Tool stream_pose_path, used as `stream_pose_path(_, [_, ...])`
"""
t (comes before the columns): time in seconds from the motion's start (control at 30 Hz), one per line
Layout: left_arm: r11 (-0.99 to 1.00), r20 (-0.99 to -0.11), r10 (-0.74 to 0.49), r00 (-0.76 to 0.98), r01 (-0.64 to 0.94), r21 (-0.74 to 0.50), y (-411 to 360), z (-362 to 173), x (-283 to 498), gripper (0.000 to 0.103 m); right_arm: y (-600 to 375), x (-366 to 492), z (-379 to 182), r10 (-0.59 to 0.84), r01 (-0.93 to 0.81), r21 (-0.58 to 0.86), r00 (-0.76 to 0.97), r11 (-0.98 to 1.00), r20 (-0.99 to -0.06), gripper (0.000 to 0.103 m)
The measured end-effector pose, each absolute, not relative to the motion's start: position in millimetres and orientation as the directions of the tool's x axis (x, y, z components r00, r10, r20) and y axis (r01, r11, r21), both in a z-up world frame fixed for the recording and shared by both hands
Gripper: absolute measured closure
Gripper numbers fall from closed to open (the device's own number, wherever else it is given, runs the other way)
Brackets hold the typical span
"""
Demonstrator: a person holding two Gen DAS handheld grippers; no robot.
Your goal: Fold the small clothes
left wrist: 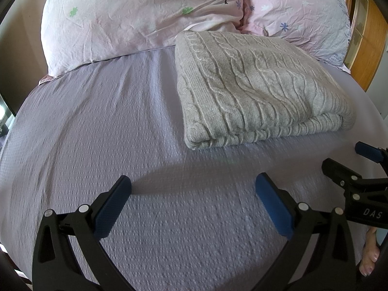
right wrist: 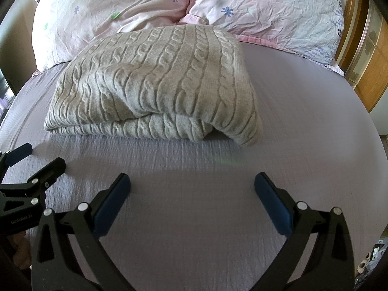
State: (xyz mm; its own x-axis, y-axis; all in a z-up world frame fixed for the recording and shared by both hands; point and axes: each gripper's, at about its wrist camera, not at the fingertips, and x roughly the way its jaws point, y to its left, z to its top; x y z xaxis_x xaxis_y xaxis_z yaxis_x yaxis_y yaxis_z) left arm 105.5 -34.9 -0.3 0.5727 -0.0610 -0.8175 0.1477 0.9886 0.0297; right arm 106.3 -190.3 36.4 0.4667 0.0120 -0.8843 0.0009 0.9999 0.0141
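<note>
We held the left tongs (left wrist: 193,189) and the right tongs (right wrist: 192,188) side by side above the lilac bed sheet (left wrist: 97,126), both spread wide with nothing between their blue pads (right wrist: 112,208). The grey cable-knit sweater (right wrist: 155,82) lay folded on the bed ahead of us, well apart from both tongs, its far edge touching the two pink floral pillows (left wrist: 135,17). One layer showed beneath another along its near edge. A wooden cabinet (right wrist: 371,72) stood to the right.
</note>
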Motion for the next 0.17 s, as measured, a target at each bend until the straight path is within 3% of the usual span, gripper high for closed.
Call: stream_pose_path(0.17, [0.988, -0.818, -0.061, 0.573, 0.148, 0.03, -35.0, -0.3, 106.0, 0.001, -190.2, 106.5, 36.3, 0.012, 0.001, 0.014, 0.467, 1.0, -0.884, 0.002])
